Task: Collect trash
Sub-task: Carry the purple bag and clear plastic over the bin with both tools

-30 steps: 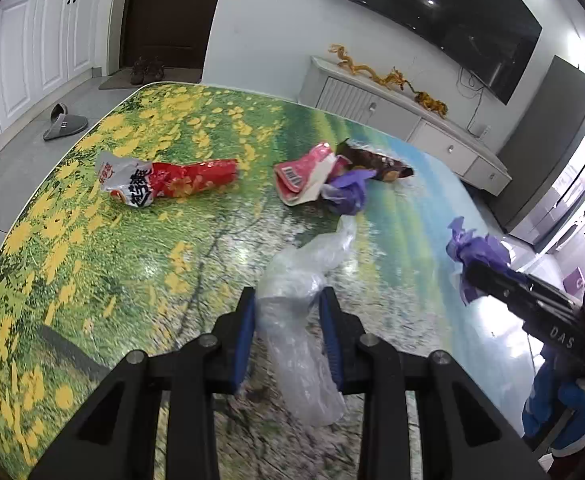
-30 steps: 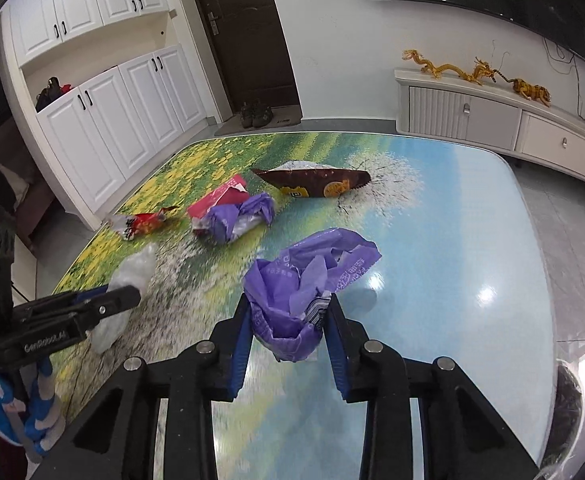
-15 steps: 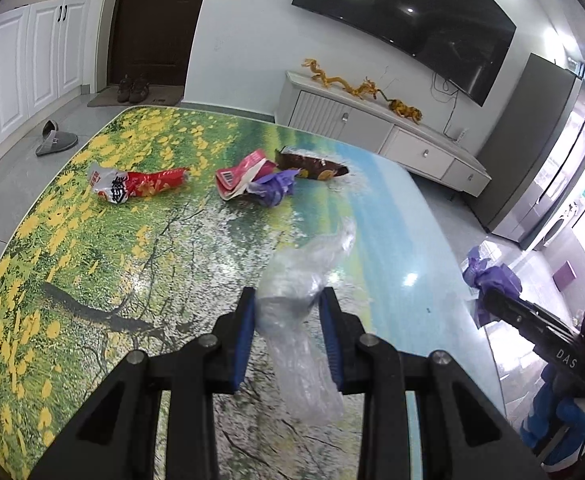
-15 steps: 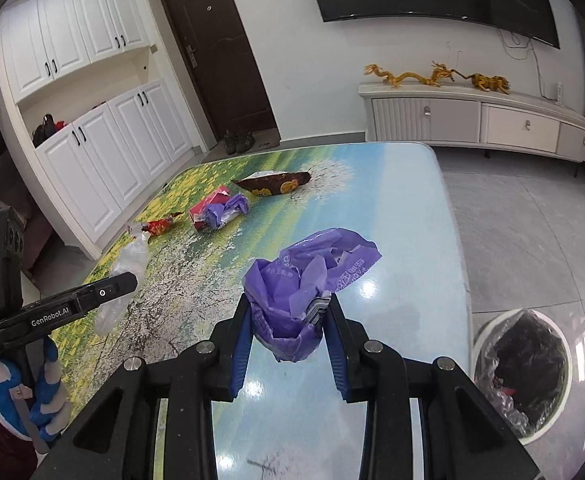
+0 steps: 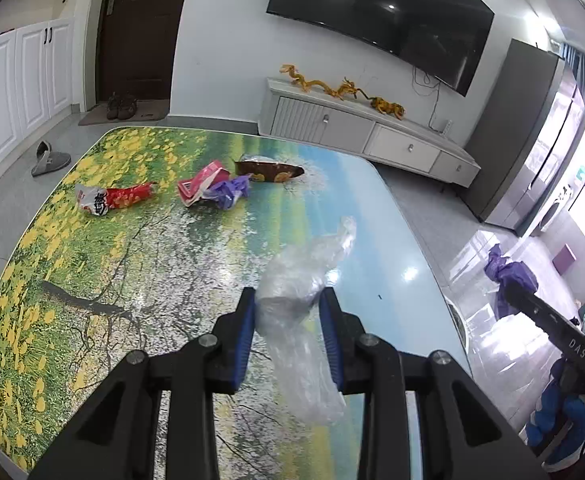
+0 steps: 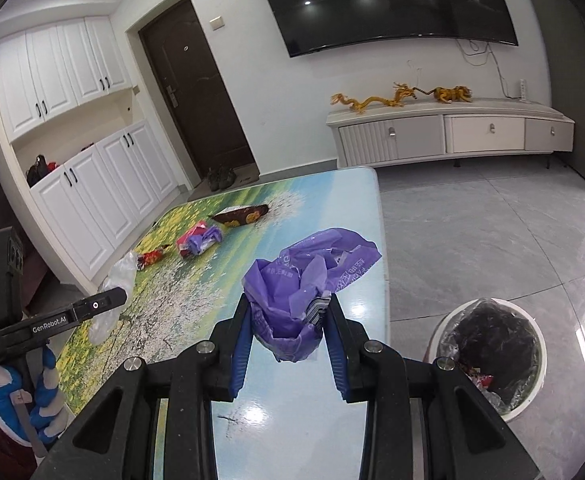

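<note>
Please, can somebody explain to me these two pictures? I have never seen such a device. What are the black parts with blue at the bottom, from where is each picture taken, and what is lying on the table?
There is no robot arm here. A person holds a pair of hand tongs in each hand, and a small wide-angle camera on each pair looks forward along its two fingers.

One picture is from the left tongs. They are shut on a clear plastic bag.

The other picture is from the right tongs. They are shut on a crumpled purple bag. At its left edge you see the left tongs from the side.

On the table, printed with flowers, lie a red snack packet, a pink wrapper touching a small purple bag, and a brown wrapper.

On the floor beside the table stands a white bin with a black liner, probably where the trash goes.
</note>
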Tool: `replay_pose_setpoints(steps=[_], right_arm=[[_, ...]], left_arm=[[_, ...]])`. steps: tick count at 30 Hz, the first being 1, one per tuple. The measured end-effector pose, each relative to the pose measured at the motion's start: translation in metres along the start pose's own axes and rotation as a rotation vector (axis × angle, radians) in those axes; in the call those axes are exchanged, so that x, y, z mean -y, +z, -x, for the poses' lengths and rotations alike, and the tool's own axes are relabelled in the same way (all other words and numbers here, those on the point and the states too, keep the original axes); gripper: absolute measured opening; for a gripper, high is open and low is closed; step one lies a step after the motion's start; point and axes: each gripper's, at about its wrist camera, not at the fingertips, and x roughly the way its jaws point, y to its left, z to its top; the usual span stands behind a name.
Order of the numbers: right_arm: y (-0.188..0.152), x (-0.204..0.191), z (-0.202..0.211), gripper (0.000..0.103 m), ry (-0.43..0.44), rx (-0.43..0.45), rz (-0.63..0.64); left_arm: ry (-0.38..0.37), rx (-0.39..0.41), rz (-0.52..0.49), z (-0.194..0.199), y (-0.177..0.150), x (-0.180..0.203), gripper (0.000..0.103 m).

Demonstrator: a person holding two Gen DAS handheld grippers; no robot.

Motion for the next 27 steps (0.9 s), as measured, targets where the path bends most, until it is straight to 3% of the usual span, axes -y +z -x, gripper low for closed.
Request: replay_pose_setpoints(steps=[12, 19, 27], right_arm=[[-0.007, 0.062, 0.025, 0.032, -0.039, 0.061, -0.122], [-0.022, 0.121, 0.021, 0.032, -0.076, 0.046, -0.25], [-0.038, 0.184, 0.009, 0.032, -0.133, -0.005, -0.381]], left_arm=[[0.012, -0.048, -0.097, -0.016, 0.003, 0.056, 0.03], [0.004, -0.124, -0.195, -0.057, 0.009, 0.11, 0.03], [-0.057, -0.212, -0.333, -0.118, 0.013, 0.192, 0.03]])
